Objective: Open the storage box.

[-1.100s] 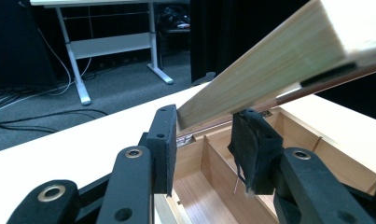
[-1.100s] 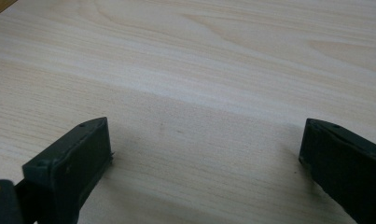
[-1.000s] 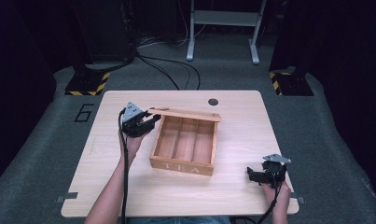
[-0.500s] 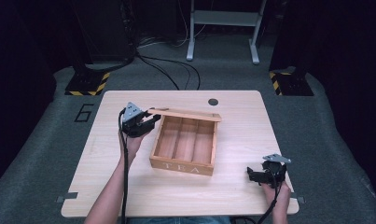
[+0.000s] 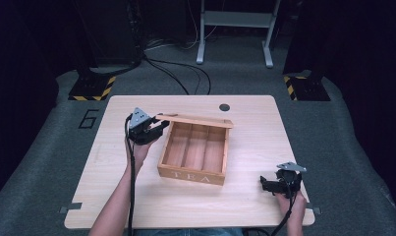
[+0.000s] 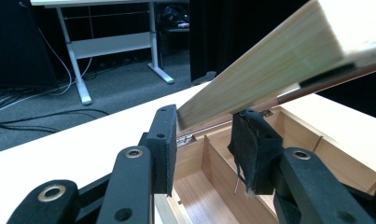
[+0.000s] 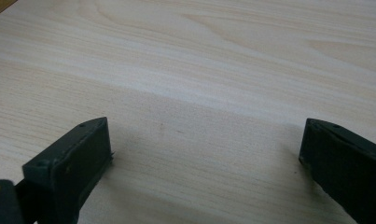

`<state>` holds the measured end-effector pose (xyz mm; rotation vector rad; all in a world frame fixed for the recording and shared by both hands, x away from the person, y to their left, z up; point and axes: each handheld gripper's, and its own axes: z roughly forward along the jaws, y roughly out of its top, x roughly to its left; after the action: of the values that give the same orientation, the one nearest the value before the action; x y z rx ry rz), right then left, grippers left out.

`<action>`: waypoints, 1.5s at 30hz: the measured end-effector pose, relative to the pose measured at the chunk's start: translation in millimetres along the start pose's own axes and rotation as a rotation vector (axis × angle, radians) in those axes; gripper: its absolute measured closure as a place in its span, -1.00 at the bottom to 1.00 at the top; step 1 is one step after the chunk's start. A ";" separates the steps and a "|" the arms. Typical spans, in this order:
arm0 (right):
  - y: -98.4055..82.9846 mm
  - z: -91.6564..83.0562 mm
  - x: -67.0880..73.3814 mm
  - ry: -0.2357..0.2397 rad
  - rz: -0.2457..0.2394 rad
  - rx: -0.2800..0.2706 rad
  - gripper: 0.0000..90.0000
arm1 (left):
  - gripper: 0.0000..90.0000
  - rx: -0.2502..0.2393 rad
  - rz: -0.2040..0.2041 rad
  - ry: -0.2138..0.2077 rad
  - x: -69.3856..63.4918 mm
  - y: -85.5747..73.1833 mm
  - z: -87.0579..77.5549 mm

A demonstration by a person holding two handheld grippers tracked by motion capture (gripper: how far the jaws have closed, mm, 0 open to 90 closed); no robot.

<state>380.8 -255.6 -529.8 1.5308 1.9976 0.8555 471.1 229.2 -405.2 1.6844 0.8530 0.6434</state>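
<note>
You see the light wood table (image 5: 136, 206) brightly lit from overhead while the surrounding room falls into near-black. In the left gripper view, the raised lid (image 6: 269, 70) blows out to white at its top corner, and everything close looks soft. In the right gripper view, both pads cast faint, diffuse shadows on the tabletop (image 7: 199, 70).

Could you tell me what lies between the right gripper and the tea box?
Nothing: in the high view, only bare tabletop separates the right gripper from the tea box.

Black left gripper (image 5: 158, 129), grey three-cornered plate, trailing black cable; bare forearms.
</note>
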 end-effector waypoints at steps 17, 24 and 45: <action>0.0 0.0 0.1 0.000 0.000 0.000 -0.96 | 0.36 0.006 0.002 -0.002 -0.5 -0.2 -0.5; 0.0 0.0 0.1 -0.001 0.000 0.000 -0.96 | 0.36 0.017 -0.003 -0.009 -0.1 -0.5 -1.8; -0.1 -0.2 -0.4 0.003 -0.007 0.002 -0.96 | 0.18 0.046 0.007 -0.048 -8.7 -16.9 -14.9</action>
<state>380.7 -256.0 -529.8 1.5243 2.0053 0.8535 450.7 233.4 -417.5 1.7378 0.8336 0.5898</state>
